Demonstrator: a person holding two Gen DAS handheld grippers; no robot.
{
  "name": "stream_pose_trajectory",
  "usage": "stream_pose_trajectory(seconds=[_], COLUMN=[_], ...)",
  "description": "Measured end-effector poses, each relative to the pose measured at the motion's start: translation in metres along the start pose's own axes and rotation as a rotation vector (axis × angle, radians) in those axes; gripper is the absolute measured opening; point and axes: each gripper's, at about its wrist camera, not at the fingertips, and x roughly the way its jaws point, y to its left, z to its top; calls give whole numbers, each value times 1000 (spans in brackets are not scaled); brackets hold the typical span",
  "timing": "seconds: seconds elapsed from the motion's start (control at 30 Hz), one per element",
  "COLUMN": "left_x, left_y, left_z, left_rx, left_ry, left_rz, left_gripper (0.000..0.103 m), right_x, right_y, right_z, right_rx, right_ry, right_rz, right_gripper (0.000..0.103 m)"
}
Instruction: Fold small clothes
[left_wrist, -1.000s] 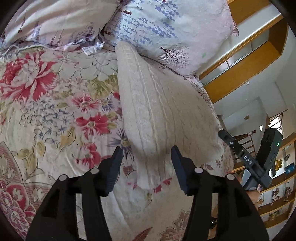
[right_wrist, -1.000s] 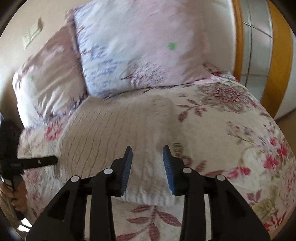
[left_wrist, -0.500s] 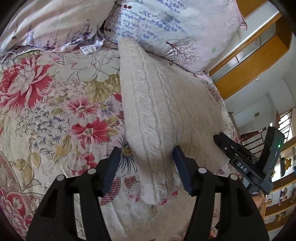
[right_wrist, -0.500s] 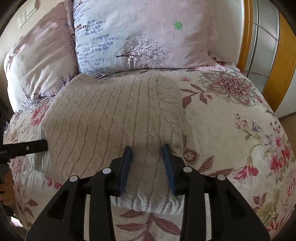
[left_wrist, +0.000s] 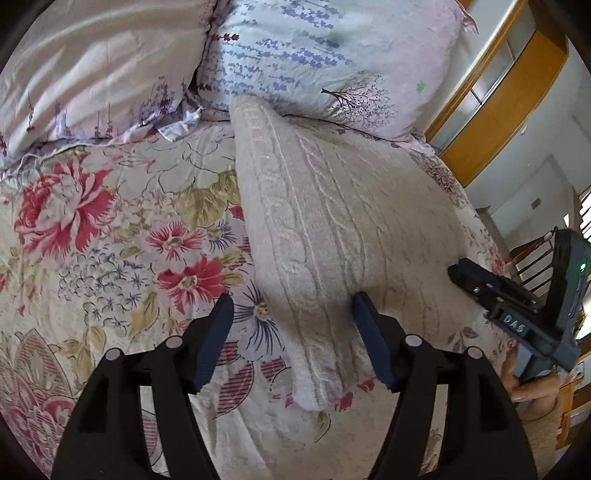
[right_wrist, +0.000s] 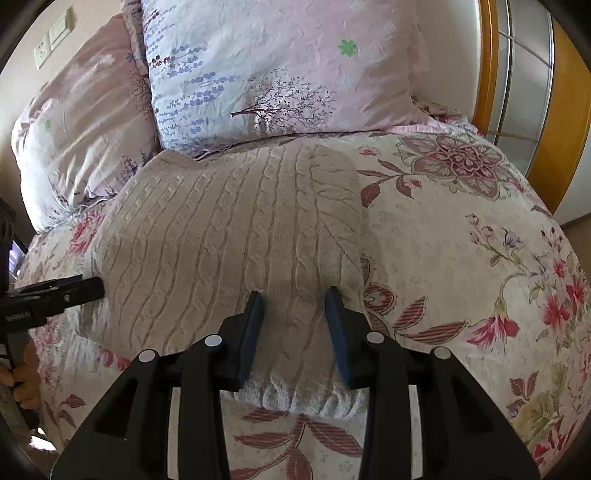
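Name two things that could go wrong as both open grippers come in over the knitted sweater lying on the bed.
1. The left gripper straddles the sweater at its very corner beside the flowered quilt, so closing may pinch the quilt too.
2. The right gripper sits over thick, possibly doubled knit near the hem; it may catch only the top layer, and the fold would sag.

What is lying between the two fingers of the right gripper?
In the right wrist view, the near end of the cream cable-knit garment lies between the open right gripper fingers; its ribbed hem sits just below them on the floral bedspread.
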Motion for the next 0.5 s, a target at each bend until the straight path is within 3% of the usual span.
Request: stream_pose_trajectory(seconds=[0.2,0.33,0.4,0.43,0.5], left_x=[1,-2,-6,-7,-8], left_y=[0,3,8,11,17], left_z=[0,3,6,10,16], left_rx=[18,-1,-23,-42,-73], left_ry=[-4,4,-1,-2,2], left_rz=[15,-17,-39,-60,-92], left_gripper=[71,71,71,71,71], right_x=[-6,-16,-23,-26,-31], right_y=[-8,-19,-27,-31,-38], right_z=[-3,3,10,15,25], right_rx=[40,111,157,171,190], right_ry=[23,43,28,16,-11], right_rz=[34,60,70,64,67], right_gripper=[37,38,52,66,71])
